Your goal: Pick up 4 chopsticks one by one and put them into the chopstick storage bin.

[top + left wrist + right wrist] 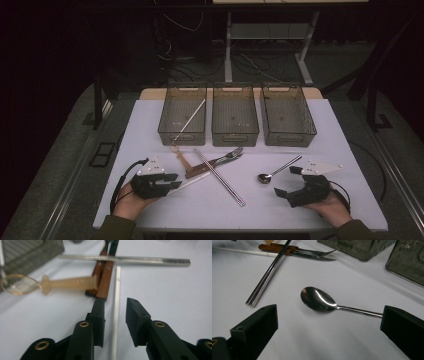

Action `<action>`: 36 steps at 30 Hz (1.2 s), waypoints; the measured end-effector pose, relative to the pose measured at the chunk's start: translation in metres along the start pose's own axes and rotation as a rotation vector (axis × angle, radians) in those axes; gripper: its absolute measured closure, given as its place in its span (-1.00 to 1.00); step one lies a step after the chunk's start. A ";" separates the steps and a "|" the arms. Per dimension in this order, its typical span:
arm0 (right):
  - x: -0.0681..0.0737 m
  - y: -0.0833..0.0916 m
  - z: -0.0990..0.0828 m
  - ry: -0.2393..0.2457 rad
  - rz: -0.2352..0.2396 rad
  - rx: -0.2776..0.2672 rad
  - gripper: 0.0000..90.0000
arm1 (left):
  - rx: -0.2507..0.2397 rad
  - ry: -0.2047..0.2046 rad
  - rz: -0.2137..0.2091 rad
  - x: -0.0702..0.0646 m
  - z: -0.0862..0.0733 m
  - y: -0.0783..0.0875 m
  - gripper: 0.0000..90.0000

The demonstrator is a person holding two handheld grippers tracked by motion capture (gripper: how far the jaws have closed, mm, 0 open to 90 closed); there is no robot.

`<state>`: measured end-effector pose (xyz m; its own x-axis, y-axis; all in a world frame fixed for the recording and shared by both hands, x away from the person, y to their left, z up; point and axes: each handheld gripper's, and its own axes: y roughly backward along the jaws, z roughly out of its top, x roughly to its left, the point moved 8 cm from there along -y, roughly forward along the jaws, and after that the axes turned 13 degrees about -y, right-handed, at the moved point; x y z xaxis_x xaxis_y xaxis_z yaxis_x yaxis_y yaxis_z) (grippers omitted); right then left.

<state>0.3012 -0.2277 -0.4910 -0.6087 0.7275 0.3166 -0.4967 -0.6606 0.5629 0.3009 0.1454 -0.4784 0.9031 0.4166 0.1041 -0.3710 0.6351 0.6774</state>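
Overhead view faces forward; tong cameras skim the shared table (280, 200) closely.

**White Table, Cutlery and Three Bins**

A white table (320, 210) carried three clear bins (235, 116) in a row along its far side. In front of them lay a white chopstick (116, 312), wooden-handled cutlery (212, 163), a crossed pair of metal chopsticks (220, 177), a tan looped tool (67, 284) and, apart to the right, a spoon (318, 299).

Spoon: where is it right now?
In the high view the spoon lies right of centre on the table, just ahead of the right tongs, right of the crossed metal chopsticks.
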 end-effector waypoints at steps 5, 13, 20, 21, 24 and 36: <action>0.000 0.000 0.000 0.001 0.000 0.000 -0.97 | 0.031 0.002 -0.013 -0.004 -0.008 -0.003 0.63; 0.000 0.000 0.000 0.004 -0.001 0.000 -0.97 | 0.082 -0.003 -0.041 -0.005 -0.019 -0.009 0.74; 0.001 0.000 0.000 0.003 -0.001 0.002 -0.97 | 0.073 0.011 -0.049 -0.004 -0.023 -0.011 0.81; 0.001 0.000 0.000 0.002 -0.001 0.002 -0.97 | 0.072 0.010 -0.051 -0.004 -0.024 -0.011 0.81; 0.001 0.000 -0.001 0.001 -0.001 0.005 -0.97 | 0.075 -0.010 -0.048 -0.005 -0.023 -0.011 0.84; 0.001 0.000 -0.001 -0.005 -0.002 0.010 -0.97 | 0.084 -0.043 -0.062 -0.005 -0.022 -0.012 0.87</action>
<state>0.2996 -0.2267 -0.4918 -0.6048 0.7297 0.3189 -0.4918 -0.6572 0.5712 0.2959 0.1503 -0.5030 0.9330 0.3484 0.0902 -0.2963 0.6013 0.7420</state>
